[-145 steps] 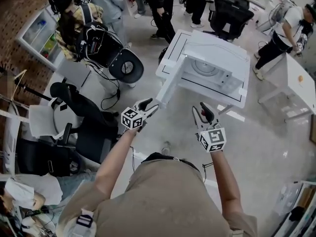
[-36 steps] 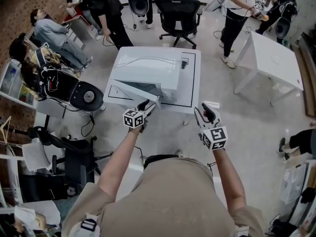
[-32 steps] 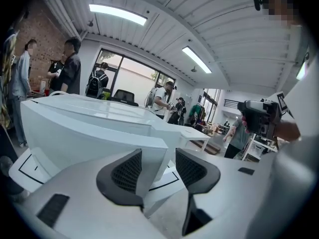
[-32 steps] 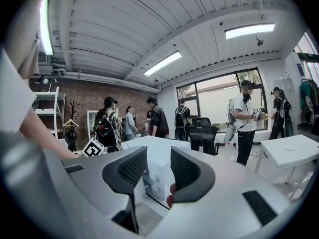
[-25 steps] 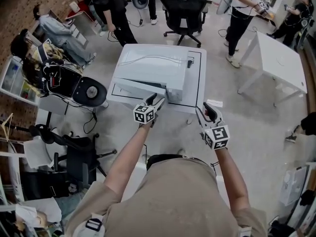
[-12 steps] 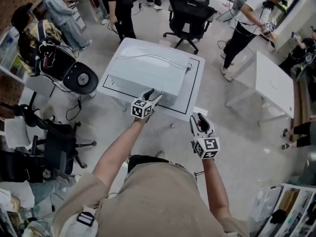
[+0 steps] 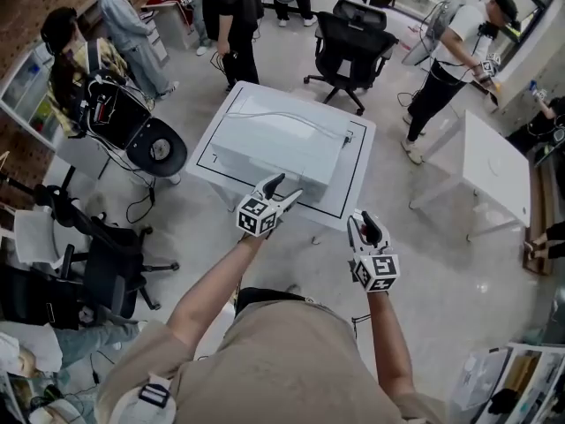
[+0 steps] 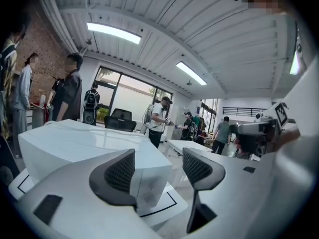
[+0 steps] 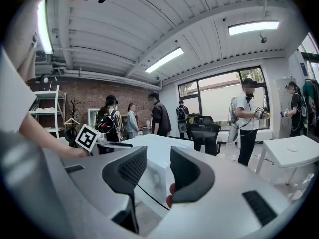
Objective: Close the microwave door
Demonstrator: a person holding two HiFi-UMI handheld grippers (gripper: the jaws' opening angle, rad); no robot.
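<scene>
The white microwave (image 7: 278,144) stands on a white table (image 7: 353,197) marked with a black outline, and its door lies flush with the front. My left gripper (image 7: 284,188) hovers just above the microwave's near front corner, apart from it. Its jaws are opening, with nothing held between them. In the left gripper view the microwave (image 8: 75,143) shows below and beyond the left gripper (image 8: 158,171). My right gripper (image 7: 364,228) hangs off the table's near edge, open and empty. The right gripper view shows the microwave (image 9: 149,146) beyond the right gripper (image 9: 158,166).
A black office chair (image 7: 353,38) stands behind the table and a second white table (image 7: 499,170) is to the right. Several people stand around the room. More black chairs (image 7: 106,272) and a seated person with gear (image 7: 106,104) crowd the left side.
The microwave door, wide open at first and then ajar, now lies shut. My left gripper, which was against the door, has lifted off it with wider jaws. The right gripper has stayed put.
</scene>
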